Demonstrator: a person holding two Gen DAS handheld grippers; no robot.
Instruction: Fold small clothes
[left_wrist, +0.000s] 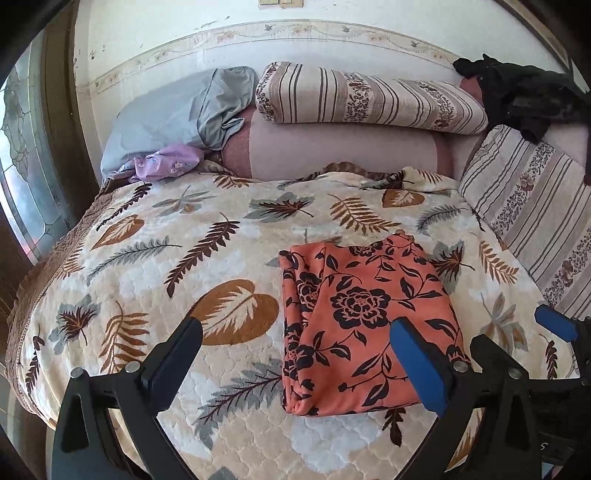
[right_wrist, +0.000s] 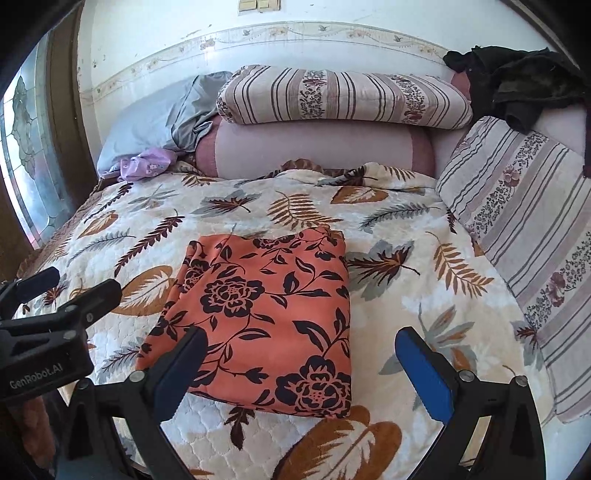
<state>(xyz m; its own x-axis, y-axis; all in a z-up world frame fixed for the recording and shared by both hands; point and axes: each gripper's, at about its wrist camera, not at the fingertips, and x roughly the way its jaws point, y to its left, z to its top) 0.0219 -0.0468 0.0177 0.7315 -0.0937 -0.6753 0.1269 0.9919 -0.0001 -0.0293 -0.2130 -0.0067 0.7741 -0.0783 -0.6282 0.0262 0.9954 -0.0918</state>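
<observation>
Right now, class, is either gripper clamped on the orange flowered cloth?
No: the left gripper and right gripper are open above the folded orange flowered cloth.

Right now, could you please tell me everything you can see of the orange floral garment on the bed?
The orange floral garment is thin, soft-looking cloth, salmon-orange with a black print of roses, leaves and vines. It lies folded into a rough rectangle, several layers thick, with layered folds along its left edge and slight bunching at its far corner. It rests flat on the leaf-patterned bedspread. Neither the left gripper nor the right gripper seems to hold it; both are open, near its closer end.
</observation>
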